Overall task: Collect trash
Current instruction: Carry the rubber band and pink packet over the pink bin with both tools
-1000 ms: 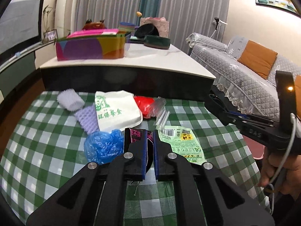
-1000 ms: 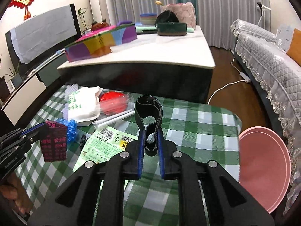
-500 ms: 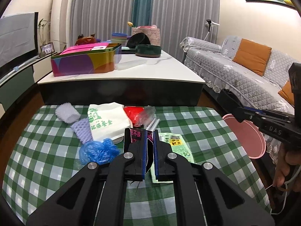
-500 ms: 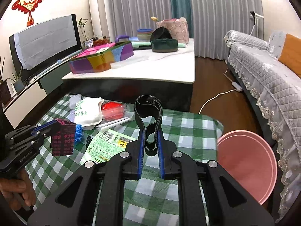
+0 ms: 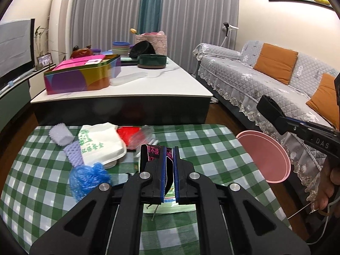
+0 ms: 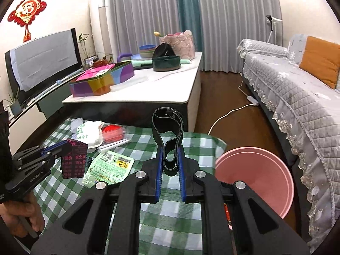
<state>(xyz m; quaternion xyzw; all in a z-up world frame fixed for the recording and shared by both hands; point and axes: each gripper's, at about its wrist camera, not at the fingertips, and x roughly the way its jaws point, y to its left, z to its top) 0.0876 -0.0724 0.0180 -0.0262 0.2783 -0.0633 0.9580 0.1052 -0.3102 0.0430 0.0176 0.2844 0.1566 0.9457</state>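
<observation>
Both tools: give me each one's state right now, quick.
Left tool: shut on the dark flat packet with pink lettering.
Right tool: shut on the black looped elastic strap.

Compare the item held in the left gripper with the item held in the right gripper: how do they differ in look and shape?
The left gripper holds a dark packet printed with pink characters; the right gripper holds a plain black strap with no print. The packet is flat and boxy with straight edges; the strap curls into an open loop standing above the jaws. Both are dark, clamped in shut jaws and lifted off the checked tablecloth.
</observation>
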